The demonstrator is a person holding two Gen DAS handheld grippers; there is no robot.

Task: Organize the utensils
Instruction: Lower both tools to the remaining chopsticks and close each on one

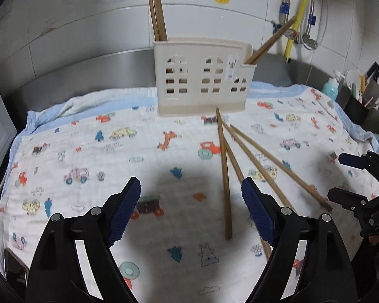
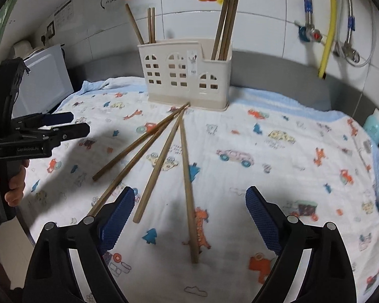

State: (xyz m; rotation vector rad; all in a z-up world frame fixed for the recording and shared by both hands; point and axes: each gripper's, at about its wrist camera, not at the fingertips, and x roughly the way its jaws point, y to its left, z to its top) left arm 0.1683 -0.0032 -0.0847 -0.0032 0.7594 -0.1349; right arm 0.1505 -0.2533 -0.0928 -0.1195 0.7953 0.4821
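Note:
A cream utensil holder [image 1: 202, 78] shaped like a house stands at the back of the patterned cloth [image 1: 88, 151]; it also shows in the right wrist view [image 2: 187, 75]. Wooden chopsticks stand upright in both its ends [image 2: 226, 25]. Several loose chopsticks [image 2: 161, 161] lie fanned on the cloth in front of it, also in the left wrist view [image 1: 224, 174]. My left gripper [image 1: 190, 210] is open and empty, low over the cloth, left of the loose chopsticks. My right gripper [image 2: 189, 218] is open and empty above the near ends of the chopsticks.
A metal backsplash and white tiled wall stand behind the holder. Pipes and a yellow hose [image 2: 328, 25] hang at the right. A blue bottle [image 2: 375, 126] and a knife rack [image 1: 366, 93] stand at the right edge. A white appliance [image 2: 43, 78] stands at the left.

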